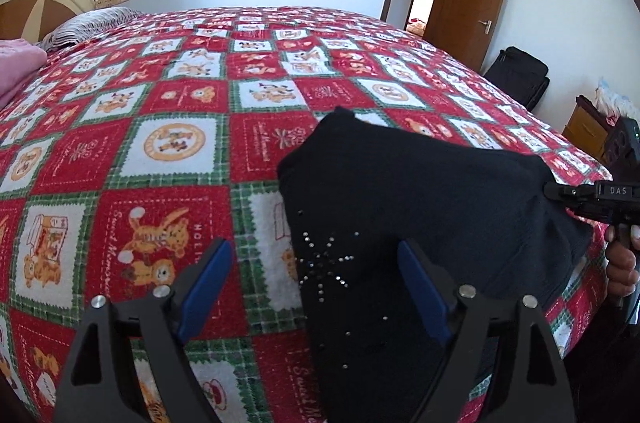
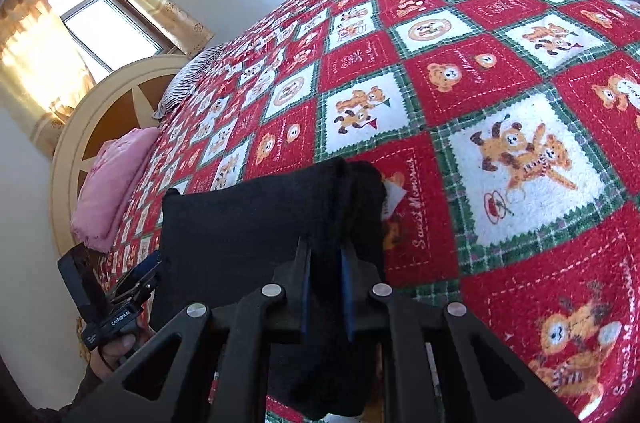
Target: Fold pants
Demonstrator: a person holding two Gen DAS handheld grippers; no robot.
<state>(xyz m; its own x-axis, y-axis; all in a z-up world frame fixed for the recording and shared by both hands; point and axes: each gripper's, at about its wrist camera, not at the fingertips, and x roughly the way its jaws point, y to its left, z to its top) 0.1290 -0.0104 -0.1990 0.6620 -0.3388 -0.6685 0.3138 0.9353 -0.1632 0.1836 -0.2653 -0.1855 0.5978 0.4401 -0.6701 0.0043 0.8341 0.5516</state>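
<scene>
Black pants with a rhinestone star pattern lie on the red patchwork bedspread near its front edge. My left gripper is open, hovering just above the pants' left edge, one blue pad over the bedspread and one over the fabric. My right gripper is shut on a bunched fold of the pants and lifts that end. It shows in the left wrist view pinching the pants' right corner. The left gripper also shows in the right wrist view at the pants' far side.
A pink folded blanket and a striped pillow lie by the headboard. A black suitcase and a wooden cabinet stand beside the bed near the open door.
</scene>
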